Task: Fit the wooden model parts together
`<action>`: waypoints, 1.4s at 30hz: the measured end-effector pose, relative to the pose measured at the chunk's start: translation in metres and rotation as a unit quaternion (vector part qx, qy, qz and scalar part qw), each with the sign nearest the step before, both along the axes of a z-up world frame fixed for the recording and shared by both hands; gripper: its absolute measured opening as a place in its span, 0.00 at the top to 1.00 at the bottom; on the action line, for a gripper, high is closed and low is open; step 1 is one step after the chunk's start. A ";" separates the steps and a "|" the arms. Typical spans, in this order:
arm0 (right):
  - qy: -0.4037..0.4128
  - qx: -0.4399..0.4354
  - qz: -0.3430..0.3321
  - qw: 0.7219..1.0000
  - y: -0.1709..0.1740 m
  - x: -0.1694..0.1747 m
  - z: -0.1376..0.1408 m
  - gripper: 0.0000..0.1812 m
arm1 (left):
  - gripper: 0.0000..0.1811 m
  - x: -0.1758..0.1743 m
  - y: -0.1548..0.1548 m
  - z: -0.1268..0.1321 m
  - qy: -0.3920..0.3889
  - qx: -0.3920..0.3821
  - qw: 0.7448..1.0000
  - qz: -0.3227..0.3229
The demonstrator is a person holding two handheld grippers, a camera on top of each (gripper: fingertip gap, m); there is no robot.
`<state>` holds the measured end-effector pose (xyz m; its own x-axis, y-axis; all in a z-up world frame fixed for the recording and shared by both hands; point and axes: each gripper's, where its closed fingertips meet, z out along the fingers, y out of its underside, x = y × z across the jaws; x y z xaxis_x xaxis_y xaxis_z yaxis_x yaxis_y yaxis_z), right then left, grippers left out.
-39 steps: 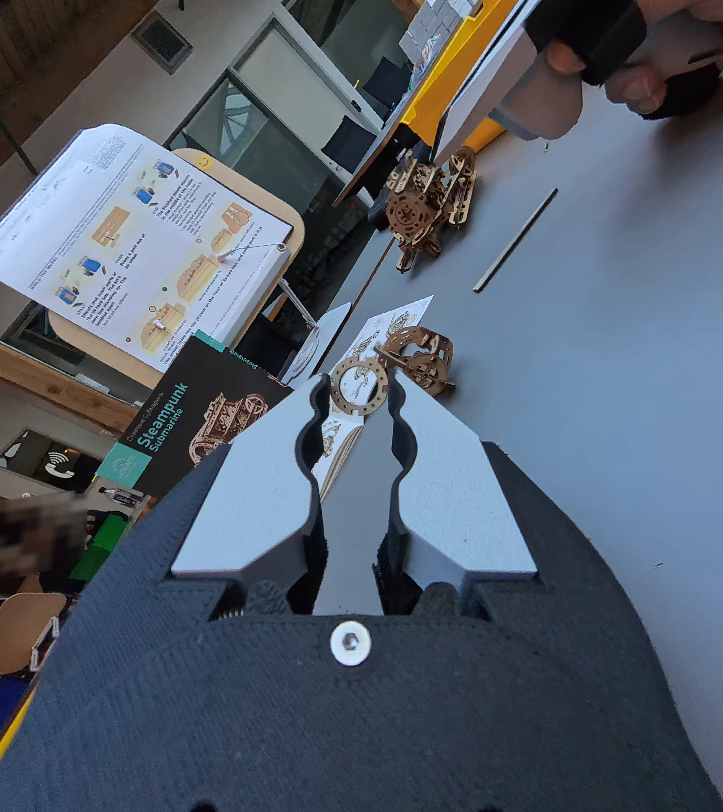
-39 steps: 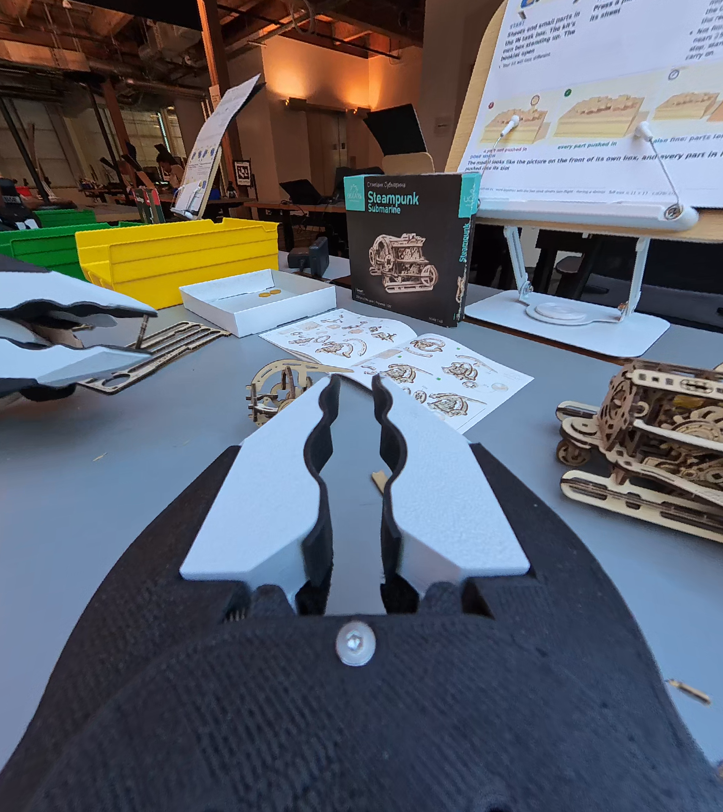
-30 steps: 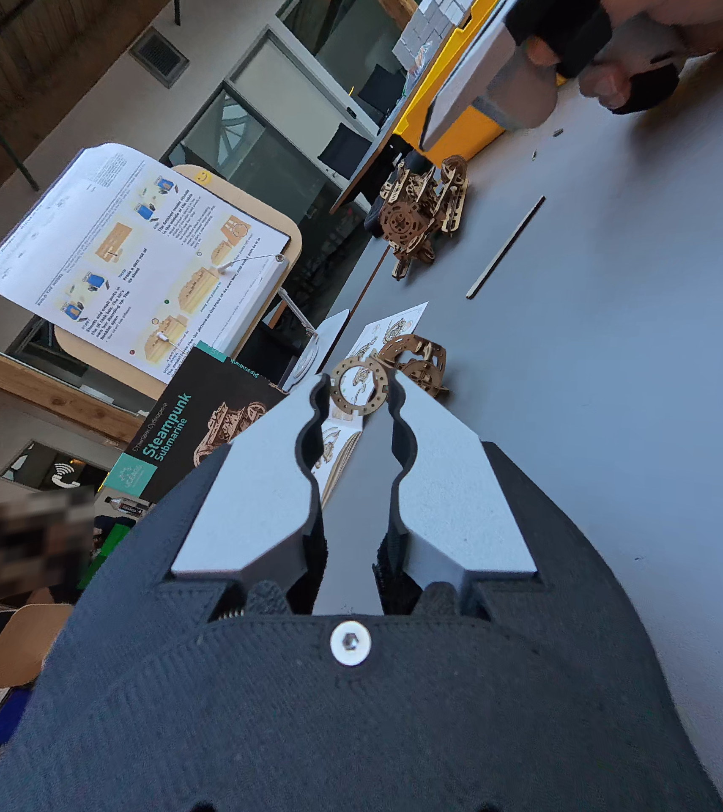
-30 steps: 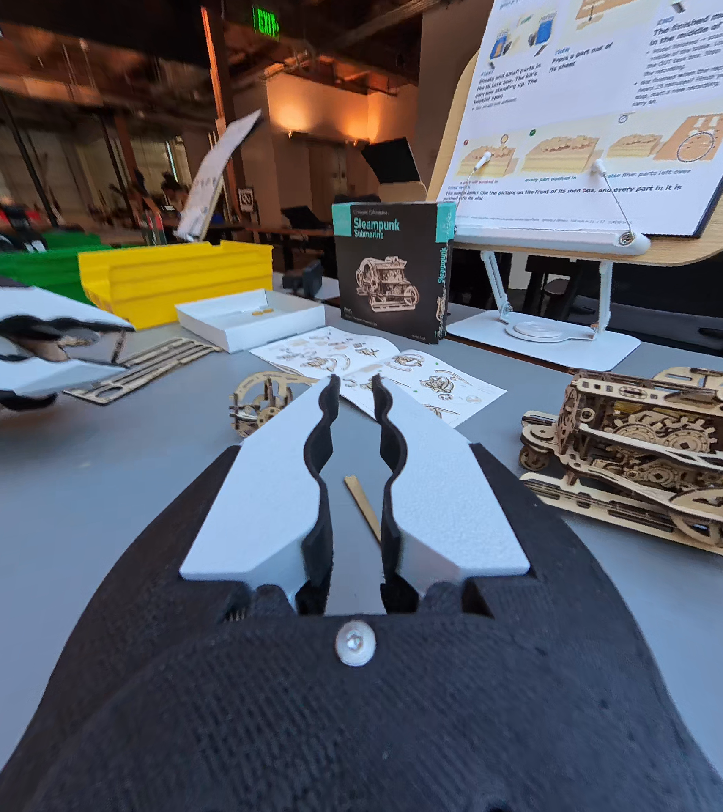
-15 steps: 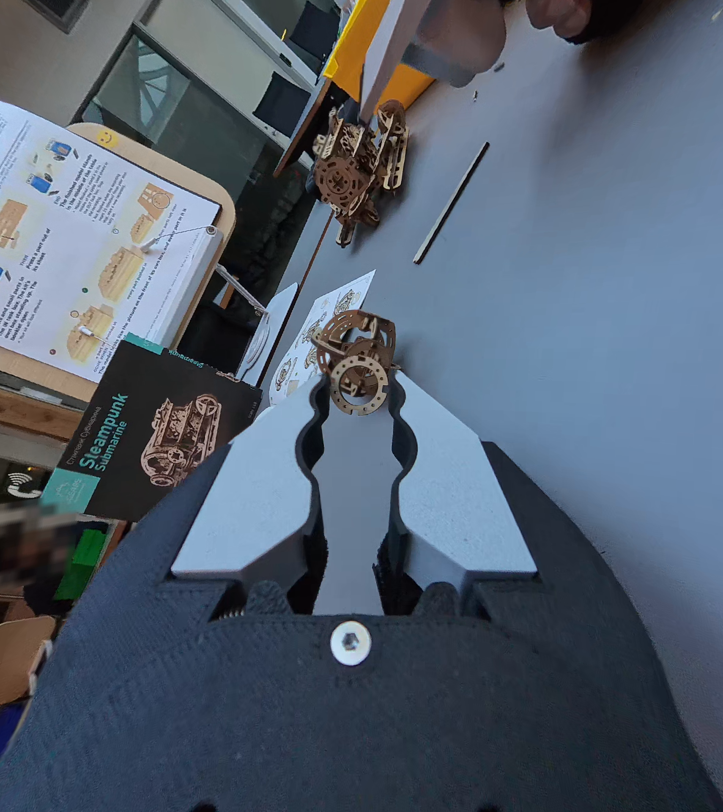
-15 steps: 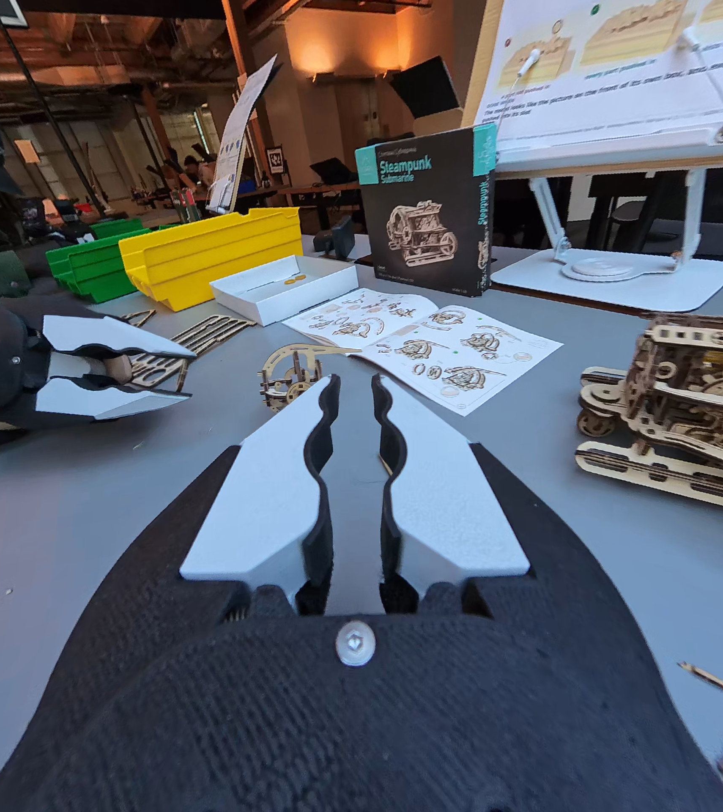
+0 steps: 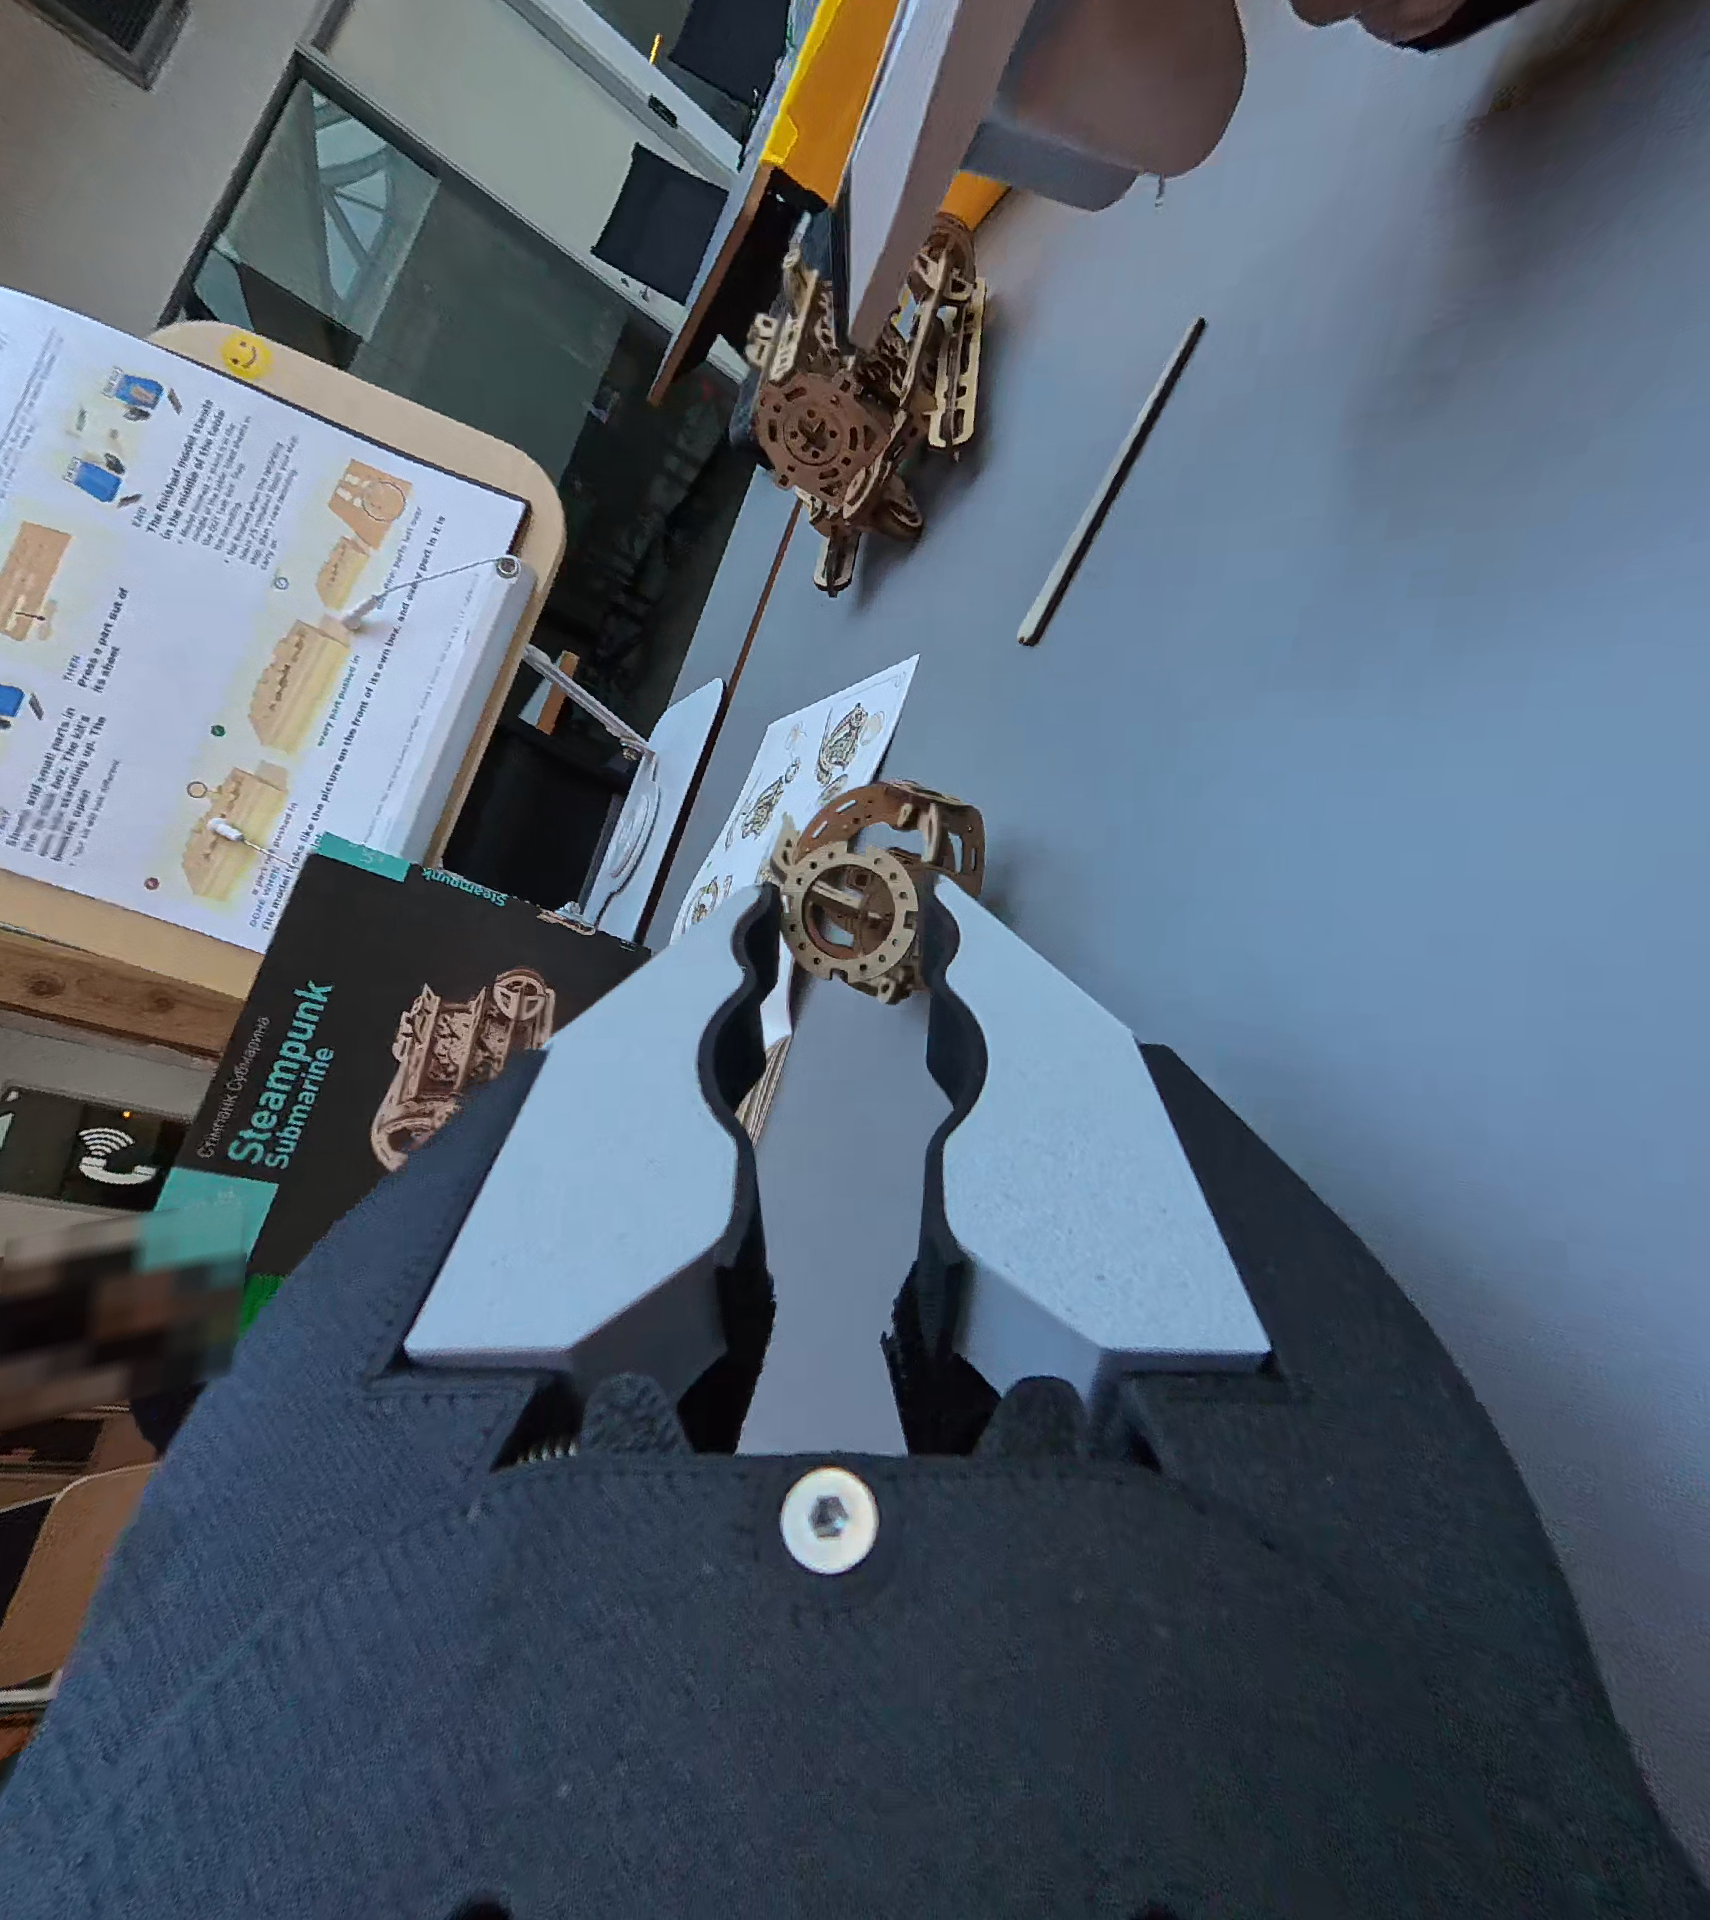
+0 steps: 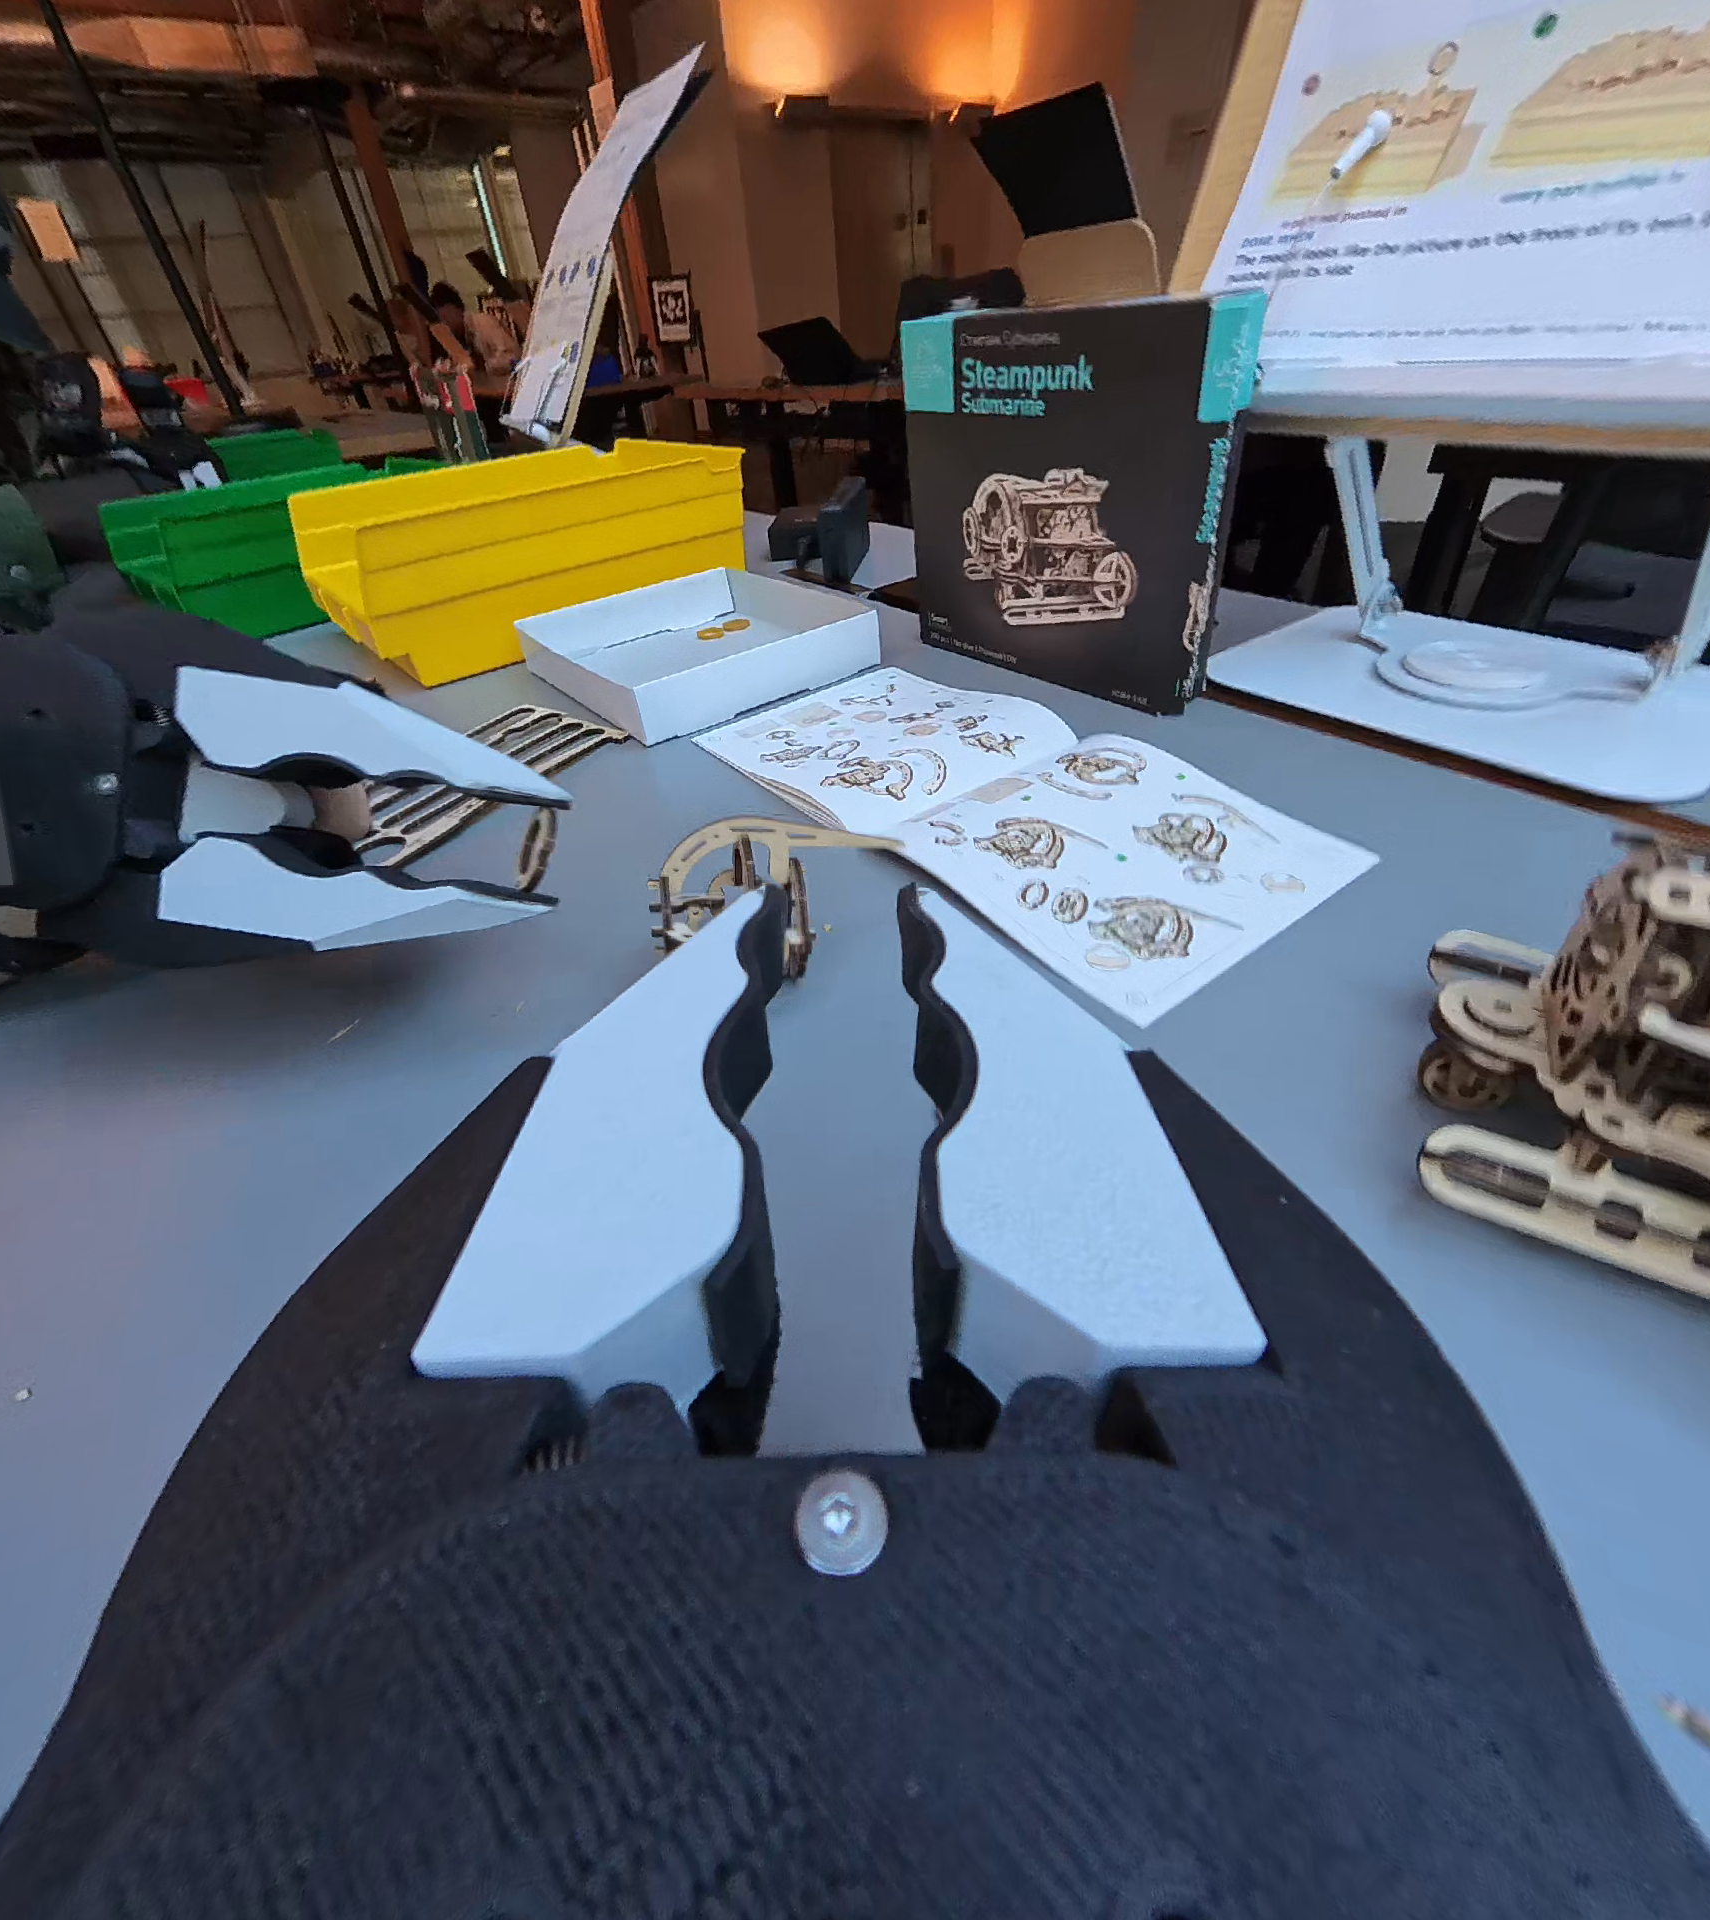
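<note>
Left gripper (image 7: 849,940) turned on its side, fingers (image 7: 622,1122) clamped on a thin round wooden ring with small holes (image 7: 853,923), held above the grey table (image 7: 1453,831). Just beyond the ring, a small curved wooden sub-assembly (image 8: 726,883) standing on the table beside the open instruction booklet (image 8: 1038,831). Right gripper (image 8: 835,914) low over the table, fingers (image 8: 1059,1195) narrowly parted around nothing. Larger assembled wooden model (image 8: 1640,1091) well off to the right

Grey table (image 8: 207,1195): open booklet (image 8: 1027,831), white tray (image 8: 695,655), black box (image 8: 1069,499), yellow bin (image 8: 518,551), green bin (image 8: 207,551), stand base (image 8: 1495,707), wooden model (image 8: 1640,1091), small wooden assembly (image 8: 726,883), wooden stick (image 7: 1111,483).
</note>
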<state>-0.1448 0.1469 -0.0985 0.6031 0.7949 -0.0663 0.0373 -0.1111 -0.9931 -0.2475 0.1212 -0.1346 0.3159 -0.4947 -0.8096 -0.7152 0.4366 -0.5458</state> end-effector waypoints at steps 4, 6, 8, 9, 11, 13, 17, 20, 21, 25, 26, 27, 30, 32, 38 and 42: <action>-0.073 0.050 0.013 0.996 0.017 -0.015 0.017 0.87 | 0.86 0.003 0.023 0.011 -0.038 -0.001 0.999 0.008; -0.083 0.066 0.022 0.994 0.027 -0.025 0.024 0.87 | 0.86 0.005 0.029 0.010 -0.044 -0.005 0.999 0.004; -0.074 0.060 0.038 0.995 0.032 -0.038 0.025 0.87 | 0.86 0.009 0.028 0.006 -0.061 -0.023 0.998 -0.005; -0.062 0.057 0.035 0.996 0.034 -0.042 0.025 0.87 | 0.86 0.011 0.026 0.003 -0.067 -0.036 0.997 -0.007; -0.028 0.057 0.034 0.997 0.033 -0.050 0.024 0.88 | 0.87 0.013 0.023 0.002 -0.074 -0.046 0.996 -0.007; -0.017 0.049 0.035 0.998 0.028 -0.053 0.019 0.88 | 0.86 0.015 0.018 0.001 -0.078 -0.053 0.995 -0.010; -0.042 0.054 0.050 0.996 0.018 -0.058 0.002 0.88 | 0.86 0.010 0.013 0.000 -0.093 -0.063 0.994 -0.004; -0.052 0.042 0.067 0.996 0.013 -0.066 -0.006 0.88 | 0.86 0.009 0.014 -0.005 -0.087 -0.070 0.994 -0.003; -0.053 0.039 0.069 0.995 0.013 -0.069 -0.008 0.88 | 0.86 0.009 0.015 -0.007 -0.080 -0.074 0.994 0.000; -0.043 -0.002 0.095 0.995 0.005 -0.083 -0.013 0.90 | 0.86 0.010 0.012 -0.013 -0.063 -0.075 0.995 -0.004; -0.042 -0.013 0.102 0.994 0.002 -0.086 -0.015 0.91 | 0.86 0.009 0.011 -0.014 -0.061 -0.076 0.995 -0.007; -0.049 -0.024 0.109 0.993 -0.001 -0.089 -0.018 0.92 | 0.86 0.008 0.011 -0.016 -0.057 -0.077 0.995 -0.009; -0.086 -0.020 0.102 0.991 -0.001 -0.090 -0.025 0.93 | 0.86 0.006 0.013 -0.018 -0.046 -0.064 0.997 -0.018; -0.090 -0.015 0.101 0.991 -0.002 -0.092 -0.024 0.93 | 0.86 0.005 0.012 -0.014 -0.051 -0.049 0.997 -0.030; -0.072 -0.067 0.103 0.990 -0.007 -0.100 -0.030 0.96 | 0.86 0.005 0.012 -0.018 -0.033 -0.036 0.998 -0.036; -0.083 -0.102 0.112 0.985 -0.012 -0.103 -0.038 1.00 | 0.86 0.006 0.008 -0.016 -0.013 -0.007 0.999 -0.039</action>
<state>-0.2478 0.1351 -0.1370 0.4302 0.8897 -0.1530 0.2442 -0.2778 -0.9291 -0.2412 0.1294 -0.1507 0.2973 -0.5294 -0.7946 -0.6642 0.4832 -0.5704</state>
